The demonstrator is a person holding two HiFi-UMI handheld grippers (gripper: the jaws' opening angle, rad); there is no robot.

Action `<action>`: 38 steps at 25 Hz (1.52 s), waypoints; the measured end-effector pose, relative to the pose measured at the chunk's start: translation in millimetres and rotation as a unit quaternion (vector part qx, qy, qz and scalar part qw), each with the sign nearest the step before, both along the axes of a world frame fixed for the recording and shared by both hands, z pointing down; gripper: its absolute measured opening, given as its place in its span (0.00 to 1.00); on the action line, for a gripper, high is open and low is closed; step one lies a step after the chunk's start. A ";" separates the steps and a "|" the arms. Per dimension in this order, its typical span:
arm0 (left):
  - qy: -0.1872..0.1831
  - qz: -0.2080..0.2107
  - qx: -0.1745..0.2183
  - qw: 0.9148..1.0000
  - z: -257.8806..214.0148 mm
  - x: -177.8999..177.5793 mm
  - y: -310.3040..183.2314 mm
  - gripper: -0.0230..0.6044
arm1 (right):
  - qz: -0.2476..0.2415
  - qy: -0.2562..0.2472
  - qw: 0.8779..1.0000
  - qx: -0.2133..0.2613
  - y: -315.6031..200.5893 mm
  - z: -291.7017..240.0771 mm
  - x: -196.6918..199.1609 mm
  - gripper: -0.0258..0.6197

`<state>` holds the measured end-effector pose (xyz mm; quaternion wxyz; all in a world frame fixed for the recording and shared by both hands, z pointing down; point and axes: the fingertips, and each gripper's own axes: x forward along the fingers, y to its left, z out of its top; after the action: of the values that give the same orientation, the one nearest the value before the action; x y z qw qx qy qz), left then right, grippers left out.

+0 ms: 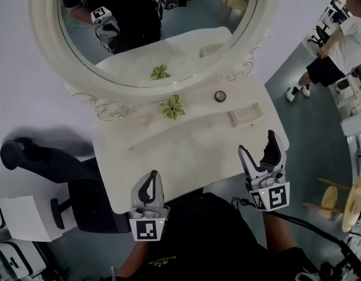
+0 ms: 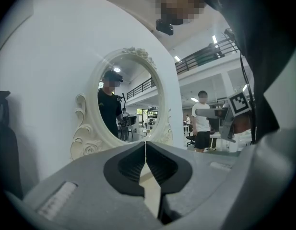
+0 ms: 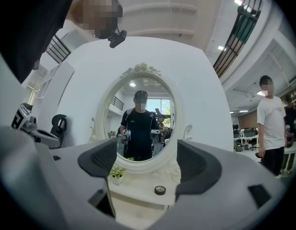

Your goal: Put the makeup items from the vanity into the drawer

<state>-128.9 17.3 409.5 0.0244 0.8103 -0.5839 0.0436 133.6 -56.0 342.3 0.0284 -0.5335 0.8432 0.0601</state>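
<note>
The small round makeup item [image 1: 220, 96] is left on the vanity's back shelf, right of the little plant [image 1: 172, 107], near what looks like an open drawer [image 1: 248, 116]. The right gripper [image 1: 257, 145] is held over the tabletop's [image 1: 186, 151] front edge, jaws spread wide, empty. The left gripper's [image 1: 151, 177] jaws are clenched on nothing. Guessing a pickup's next: the item has to be reached and pinched.

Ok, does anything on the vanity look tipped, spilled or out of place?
Nothing stands out. The small potted plant stands upright, the round container sits flat on the vanity top, and no spill or damage shows.
</note>
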 end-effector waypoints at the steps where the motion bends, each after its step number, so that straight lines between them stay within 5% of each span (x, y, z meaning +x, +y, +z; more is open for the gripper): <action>1: 0.001 -0.002 -0.003 1.000 1.9 -0.4 -0.2 0.07 | -0.006 0.004 1.000 -0.003 -8.8 1.9 -0.3 0.63; 14: 0.002 -0.067 -0.061 0.996 33.3 -28.2 5.1 0.07 | -0.037 0.085 0.979 -0.179 -175.3 138.9 -17.3 0.59; 27: 0.013 -0.100 -0.084 0.991 51.6 -42.2 0.7 0.07 | -0.054 0.134 0.910 -0.388 -231.0 251.3 -30.2 0.58; 38: 0.009 -0.093 -0.088 0.992 55.4 -39.2 -4.0 0.07 | -0.017 0.164 0.897 -0.410 -237.6 263.0 -24.6 0.40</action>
<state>-168.1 13.4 464.8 0.1049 0.7472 -0.6508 0.0846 108.9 -293.6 605.3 -0.3304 -0.4661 0.7946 -0.2053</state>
